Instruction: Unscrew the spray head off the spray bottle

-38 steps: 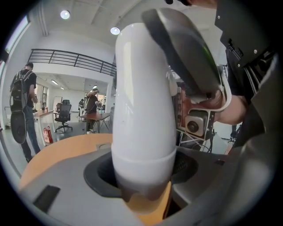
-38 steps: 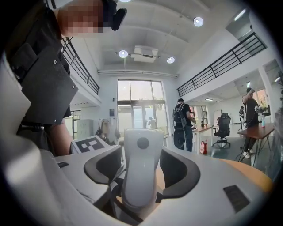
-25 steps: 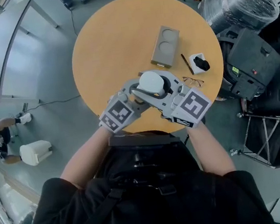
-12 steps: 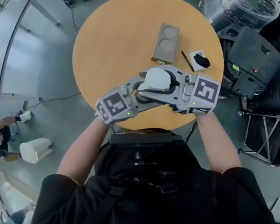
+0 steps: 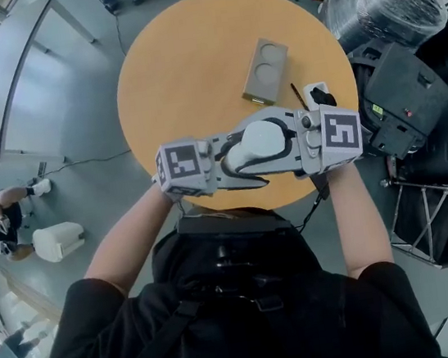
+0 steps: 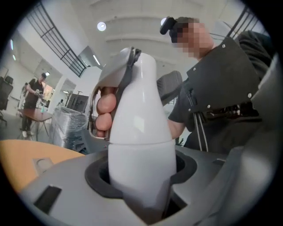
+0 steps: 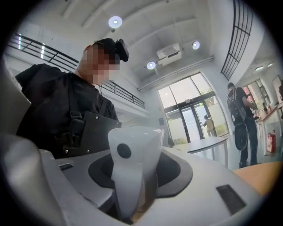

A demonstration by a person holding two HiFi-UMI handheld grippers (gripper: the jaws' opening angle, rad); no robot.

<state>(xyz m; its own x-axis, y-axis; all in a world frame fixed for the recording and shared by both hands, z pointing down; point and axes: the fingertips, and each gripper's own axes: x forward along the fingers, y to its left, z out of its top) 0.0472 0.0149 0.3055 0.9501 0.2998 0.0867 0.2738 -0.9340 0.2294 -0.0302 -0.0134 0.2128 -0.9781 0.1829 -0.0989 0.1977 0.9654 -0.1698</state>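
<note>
My left tongs (image 5: pixel 234 163) grip the opaque white spray bottle (image 5: pixel 259 144) at centre frame; my right tongs (image 5: pixel 291 141) grip its spray head (image 7: pixel 132 154).

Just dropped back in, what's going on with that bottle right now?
The person holds a white spray bottle level above the round orange table, with one gripper at each end. The left gripper is clamped on the bottle's body, the right gripper on the spray head. The head looks attached, so the unscrewing is not yet done. A grey tray and a pen lie on the table.
</note>
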